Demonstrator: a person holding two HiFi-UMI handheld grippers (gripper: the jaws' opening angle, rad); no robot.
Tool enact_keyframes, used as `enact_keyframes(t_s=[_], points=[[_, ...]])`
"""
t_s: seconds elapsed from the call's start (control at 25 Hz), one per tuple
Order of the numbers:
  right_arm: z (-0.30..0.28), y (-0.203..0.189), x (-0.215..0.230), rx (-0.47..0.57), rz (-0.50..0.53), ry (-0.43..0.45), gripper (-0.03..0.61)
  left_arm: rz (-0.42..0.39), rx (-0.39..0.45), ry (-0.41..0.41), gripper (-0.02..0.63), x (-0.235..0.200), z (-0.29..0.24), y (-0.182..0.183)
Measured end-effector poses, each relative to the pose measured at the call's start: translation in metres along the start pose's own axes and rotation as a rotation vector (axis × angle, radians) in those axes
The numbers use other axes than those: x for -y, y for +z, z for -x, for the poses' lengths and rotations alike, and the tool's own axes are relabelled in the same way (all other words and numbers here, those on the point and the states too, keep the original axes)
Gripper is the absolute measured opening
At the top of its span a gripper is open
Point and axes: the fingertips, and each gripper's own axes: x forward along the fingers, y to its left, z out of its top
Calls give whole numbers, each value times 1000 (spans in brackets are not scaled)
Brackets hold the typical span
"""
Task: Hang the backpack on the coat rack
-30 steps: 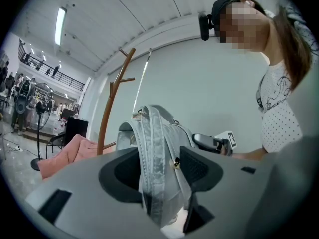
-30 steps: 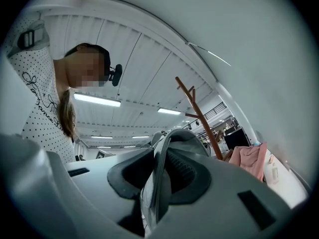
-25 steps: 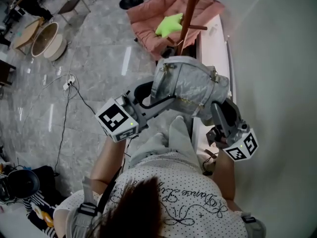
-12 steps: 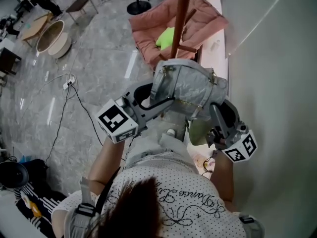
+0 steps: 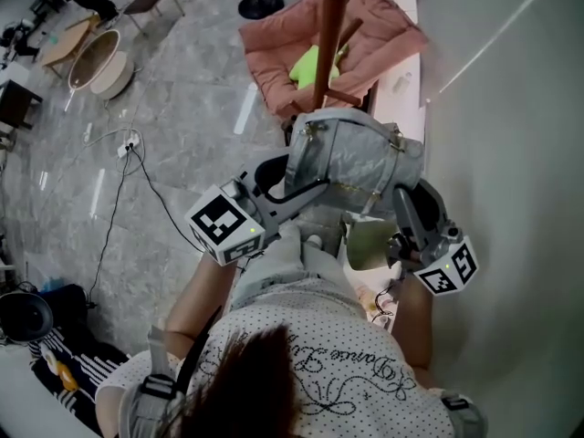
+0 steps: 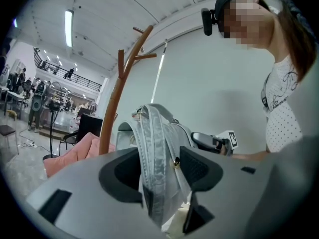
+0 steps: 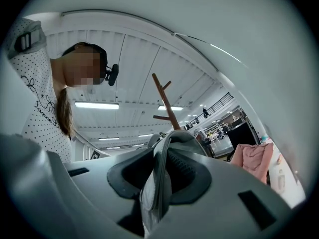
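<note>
A silver-grey backpack [image 5: 356,158] hangs in the air between both grippers, just short of the brown wooden coat rack [image 5: 330,35]. My left gripper [image 5: 274,182] is shut on the backpack's strap [image 6: 155,153] at the bag's left side. My right gripper [image 5: 401,203] is shut on a strap [image 7: 160,176] at the bag's right side, close to the white wall. In the left gripper view the coat rack [image 6: 115,101] rises beyond the bag with its pegs bare. The right gripper view shows the rack's top [image 7: 164,101] past the bag.
A pink cushioned chair [image 5: 301,44] with a yellow-green item [image 5: 310,62] stands behind the rack's pole. The white wall [image 5: 511,153] runs along the right. A cable and power strip [image 5: 128,153] lie on the grey floor at left, with round trays [image 5: 96,62] further off.
Both grippers and the backpack have been carried forward, so the rack's pole and the pink chair now sit nearer. Both grips on the straps are unchanged.
</note>
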Motion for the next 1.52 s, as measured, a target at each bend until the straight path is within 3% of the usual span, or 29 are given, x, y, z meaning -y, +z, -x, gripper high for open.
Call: enact_keyframes(t_s=[0.28,0.76,1.52], points=[[-1,-13,17,-5,-31,-76,95,14,-25,-24,229,-14,-13,-14],[-6,-24,37,-80,-87,-213,106,109,-62,-21,229,-25,-22,-30],[-8,-65,121,-166,-177,-305,120,191,-143,33,229,-63,-76,-80]])
